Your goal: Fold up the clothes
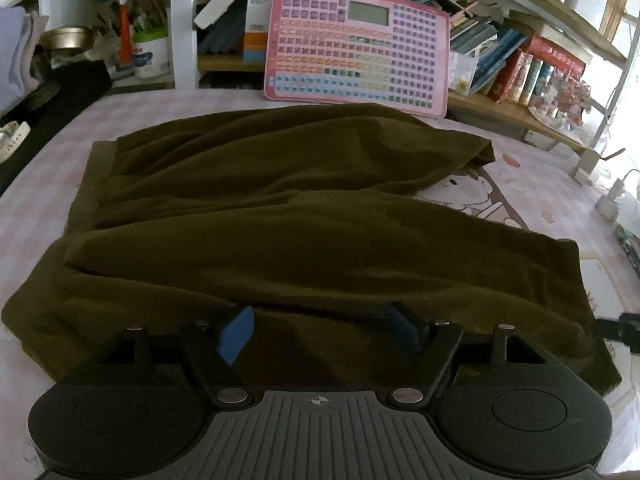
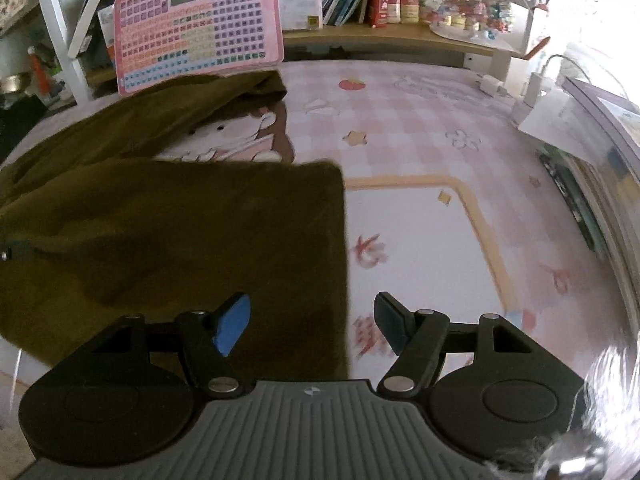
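Seen first from the left wrist camera, an olive-brown garment (image 1: 280, 216) is spread across a pink checked table cover (image 1: 560, 208), bunched into two long rolls or legs that run from left to right, with a flatter band along its left edge. The left gripper (image 1: 320, 330) is held low over the near edge of the cloth, its two blue-padded fingers (image 1: 237, 334) spread wide apart with only fabric lying beneath the gap; nothing is clamped between them. Behind the garment a pink keyboard toy (image 1: 358, 46) is propped against a shelf of books (image 1: 500, 52), and a white pot of pens (image 1: 150, 54) is seen at the far left. From the right wrist camera, the same garment (image 2: 180, 232) is found on the left half of the cover, its right hem forming a straight vertical edge. The right gripper (image 2: 316, 326) is placed at that hem, its fingers likewise opened wide: the left pad (image 2: 234, 324) is over the cloth and the right pad is over the bare printed cover (image 2: 420, 220), so the hem lies between them, ungripped. A cartoon figure (image 2: 240, 132) printed on the cover is partly hidden by the cloth, and white chargers (image 2: 516, 84) are seen at the far right edge.
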### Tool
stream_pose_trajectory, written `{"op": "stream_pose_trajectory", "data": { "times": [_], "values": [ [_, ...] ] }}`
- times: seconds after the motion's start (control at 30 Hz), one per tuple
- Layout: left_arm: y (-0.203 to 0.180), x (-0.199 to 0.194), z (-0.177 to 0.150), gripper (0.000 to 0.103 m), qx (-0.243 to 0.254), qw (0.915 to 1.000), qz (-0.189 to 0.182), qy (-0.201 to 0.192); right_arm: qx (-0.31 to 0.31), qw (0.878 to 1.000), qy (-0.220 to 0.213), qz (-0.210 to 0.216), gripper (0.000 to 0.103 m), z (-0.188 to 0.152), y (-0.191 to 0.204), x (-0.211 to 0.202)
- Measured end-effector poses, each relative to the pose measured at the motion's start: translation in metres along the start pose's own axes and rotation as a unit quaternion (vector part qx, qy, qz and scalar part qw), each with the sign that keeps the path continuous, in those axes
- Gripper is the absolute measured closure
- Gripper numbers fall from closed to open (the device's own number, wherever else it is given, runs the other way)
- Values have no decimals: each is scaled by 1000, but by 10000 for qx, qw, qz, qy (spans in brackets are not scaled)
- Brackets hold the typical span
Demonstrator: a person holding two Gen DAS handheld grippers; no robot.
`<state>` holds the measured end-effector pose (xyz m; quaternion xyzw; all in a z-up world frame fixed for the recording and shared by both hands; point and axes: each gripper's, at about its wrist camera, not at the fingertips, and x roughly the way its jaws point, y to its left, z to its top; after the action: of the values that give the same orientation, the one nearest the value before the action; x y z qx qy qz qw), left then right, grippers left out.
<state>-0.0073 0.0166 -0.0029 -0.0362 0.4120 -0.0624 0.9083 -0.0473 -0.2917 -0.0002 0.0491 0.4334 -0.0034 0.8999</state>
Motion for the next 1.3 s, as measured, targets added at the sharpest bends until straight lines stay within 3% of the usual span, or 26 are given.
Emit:
{"op": "stream_pose_trajectory", "data": {
  "times": [0.37, 0.53, 0.83, 0.97, 1.03, 1.13, 1.23, 1.3],
  "values": [
    [-50, -2, -2, 22, -623, 9948, 804, -82, -353, 9942, 127, 1009, 36, 51, -49, 44],
    [-64, -8, -11, 22, -720, 9919, 1042, -2, -148, 9886, 60, 1500, 37, 86, -57, 69],
    [-66, -29, -30, 22, -902, 9842, 1515, 160, -105, 9779, -241, 2073, 37, 171, -36, 124],
    [-61, -37, -34, 22, -1034, 9794, 1726, 192, 217, 9741, 204, 2240, 46, 190, -25, 159],
    [-59, -40, -36, 22, -1098, 9768, 1826, 201, 919, 9605, 542, 2571, 48, 194, -30, 174],
    [-56, -43, -36, 22, -1141, 9742, 1936, 204, 2050, 9257, 871, 3058, 49, 198, -37, 194],
    [-58, -46, -33, 22, -1110, 9736, 1986, 161, 2797, 9043, 1096, 3033, 58, 208, -35, 215],
    [-59, -47, -32, 22, -1060, 9743, 1985, 138, 3053, 9002, 1172, 2874, 96, 217, -31, 228]
  ]
}}
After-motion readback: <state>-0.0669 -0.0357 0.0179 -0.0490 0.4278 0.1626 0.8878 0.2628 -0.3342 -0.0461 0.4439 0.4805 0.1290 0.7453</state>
